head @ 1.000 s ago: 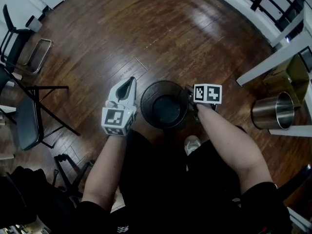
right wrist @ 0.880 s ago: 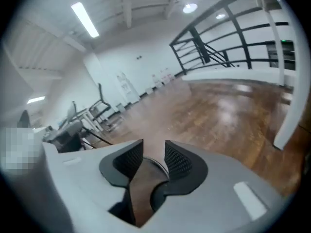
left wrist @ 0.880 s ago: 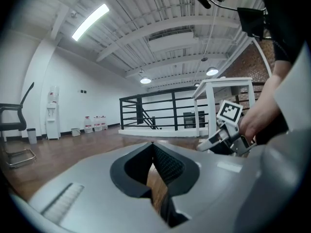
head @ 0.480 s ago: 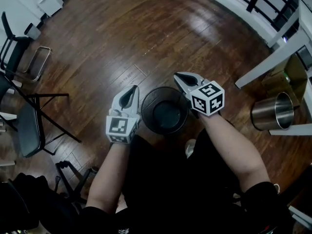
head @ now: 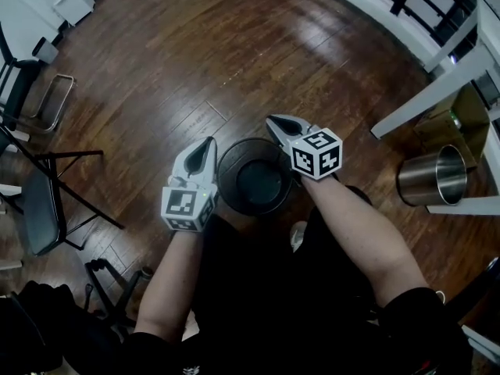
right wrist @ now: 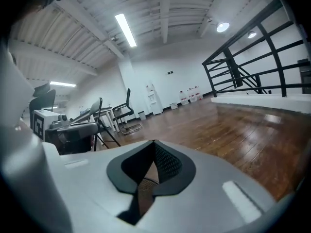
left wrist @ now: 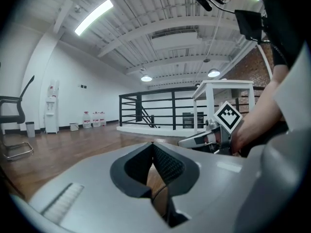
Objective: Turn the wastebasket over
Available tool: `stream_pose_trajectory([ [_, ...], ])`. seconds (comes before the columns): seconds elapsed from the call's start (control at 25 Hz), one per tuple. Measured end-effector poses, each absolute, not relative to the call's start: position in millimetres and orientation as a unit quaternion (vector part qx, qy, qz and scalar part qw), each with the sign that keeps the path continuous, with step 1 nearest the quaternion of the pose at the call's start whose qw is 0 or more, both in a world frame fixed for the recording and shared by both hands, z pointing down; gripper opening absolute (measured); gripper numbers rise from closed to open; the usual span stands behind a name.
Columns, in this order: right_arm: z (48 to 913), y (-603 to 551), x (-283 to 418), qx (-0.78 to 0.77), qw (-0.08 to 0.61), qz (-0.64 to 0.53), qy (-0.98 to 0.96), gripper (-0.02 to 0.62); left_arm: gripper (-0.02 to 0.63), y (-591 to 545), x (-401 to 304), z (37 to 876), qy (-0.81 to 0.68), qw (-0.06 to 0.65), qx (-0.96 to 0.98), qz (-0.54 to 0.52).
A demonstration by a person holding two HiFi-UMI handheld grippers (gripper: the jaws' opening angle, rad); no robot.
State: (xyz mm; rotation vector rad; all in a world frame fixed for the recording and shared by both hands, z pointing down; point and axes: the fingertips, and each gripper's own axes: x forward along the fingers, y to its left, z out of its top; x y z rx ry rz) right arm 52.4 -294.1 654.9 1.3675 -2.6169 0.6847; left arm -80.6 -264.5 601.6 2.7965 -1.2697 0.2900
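Black mesh forms the wastebasket (head: 254,176), which stands upright on the dark wooden floor (head: 195,61). Its round mouth faces up, and it sits just in front of the person's legs. A white shoe (head: 298,234) shows beside its near rim.

The left gripper (head: 209,143) is just beside the basket's left side. Its jaws are pressed together with nothing between them, and it points away from the person. The right gripper (head: 271,119) is on the other side, its marker cube over the basket's right edge in the head view. Its jaws are also closed tight and empty. Whether either gripper touches the basket cannot be told.

From the left gripper view, the right gripper shows nearby at the right, and a black railing (left wrist: 146,111) runs across the room behind it.

To the right of the basket, well apart from it, a shiny steel bin (head: 428,178) sits among the legs of a white table (head: 422,92). To the left, also well apart, are a black chair (head: 39,201) and a folding frame (head: 74,182).
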Motion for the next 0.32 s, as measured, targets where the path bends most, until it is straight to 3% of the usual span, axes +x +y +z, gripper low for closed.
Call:
stream_pose_trajectory([
  [0.32, 658.7, -301.3, 40.9, 0.439, 0.044, 0.205, -0.874, 0.002, 0.0, -264.7, -95.0, 599.0, -0.414, -0.008, 0.902, 0.123],
])
